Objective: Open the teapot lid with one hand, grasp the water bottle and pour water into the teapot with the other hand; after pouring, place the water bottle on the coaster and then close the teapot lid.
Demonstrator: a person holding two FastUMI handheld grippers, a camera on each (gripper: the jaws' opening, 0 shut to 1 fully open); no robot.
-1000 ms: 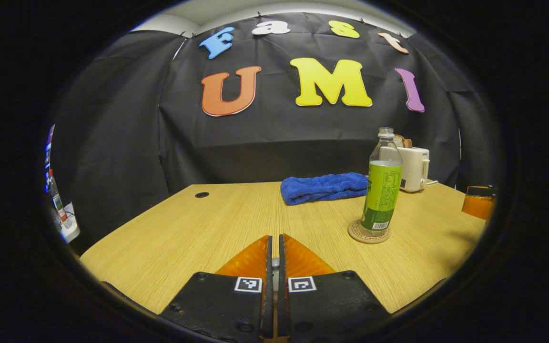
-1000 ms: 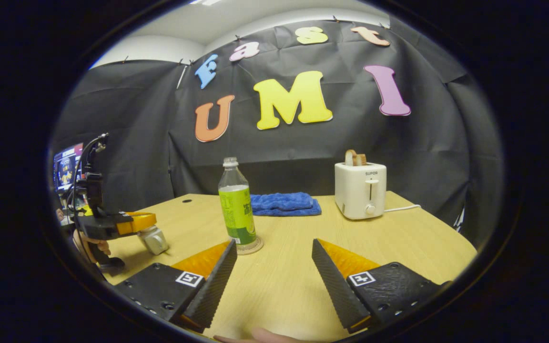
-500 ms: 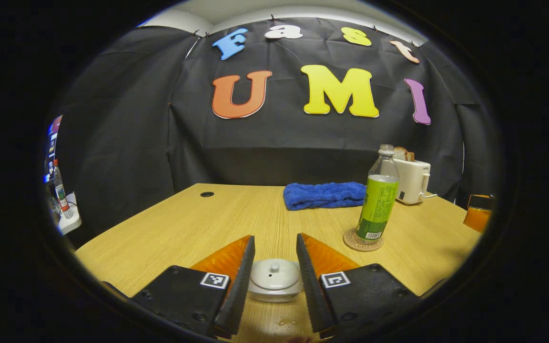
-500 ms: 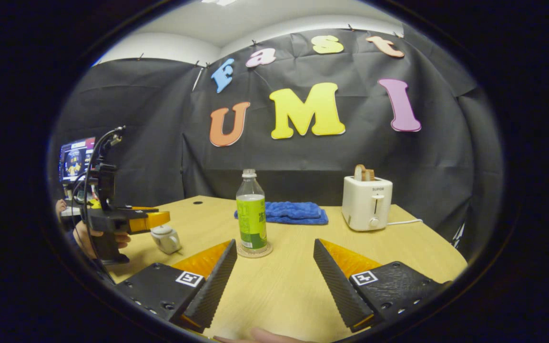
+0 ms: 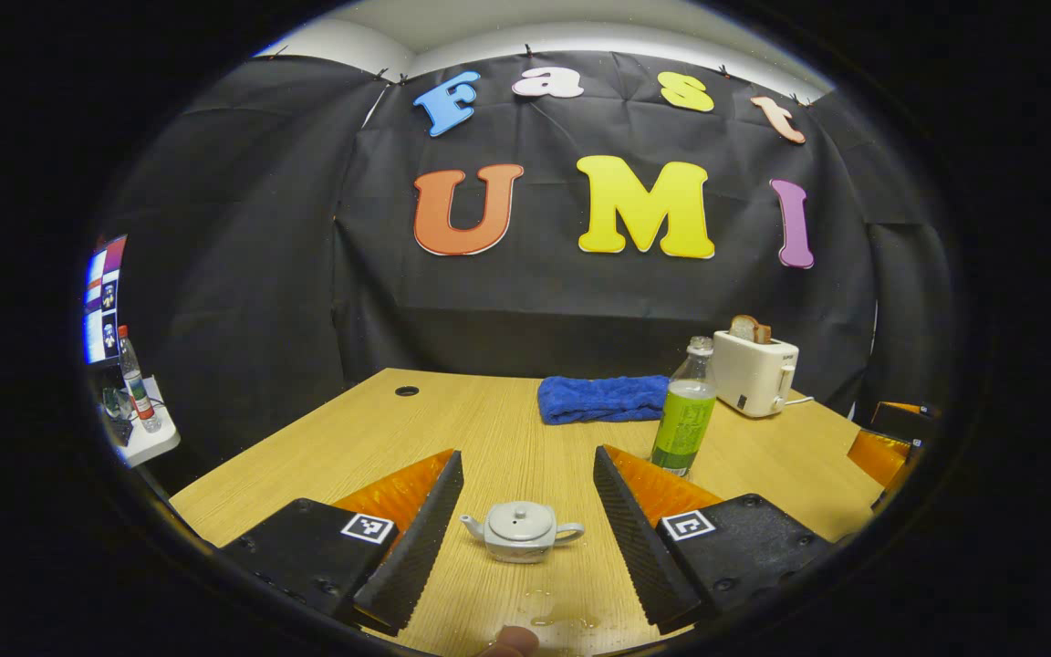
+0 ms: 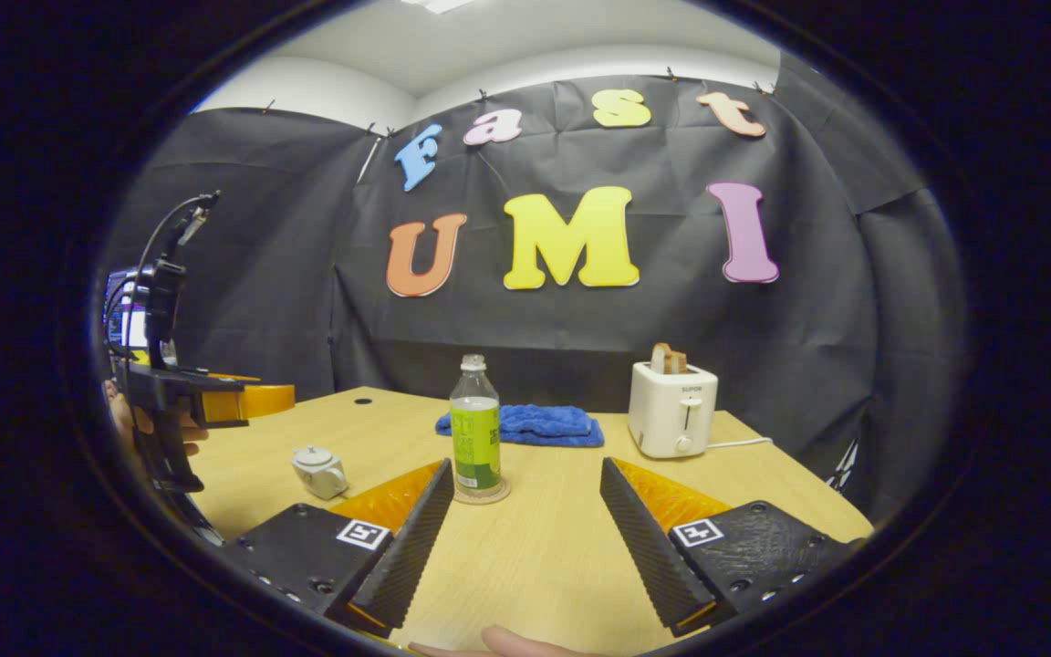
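**Task looks done: lid on, bottle on coaster, both grippers empty**

Left gripper view: left gripper (image 5: 525, 525) spread wide, holding nothing. Teapot (image 5: 521, 530) sits on the table (image 5: 379, 438) near the front edge, between the fingers' lines but touching neither. Lid (image 5: 518, 520) is seated on the pot. Small wet patch (image 5: 557, 611) on the table just in front of the pot, likely spill from pouring. Bottle (image 5: 682, 419) upright further back, right of centre; towel (image 5: 600, 399) and toaster (image 5: 752, 371) by the back edge

Right gripper view: right gripper (image 6: 525, 538) also wide open, empty. Bottle stands upright on the coaster (image 6: 480, 494) mid-table, uncapped as far as I can tell. Teapot at the left side, lid on, with the left gripper raised above and beside it, clear of it

Judgement: pour, bottle placement and lid closing all appear complete. Nothing left but backing both grippers away. Water level in the pot can't be checked
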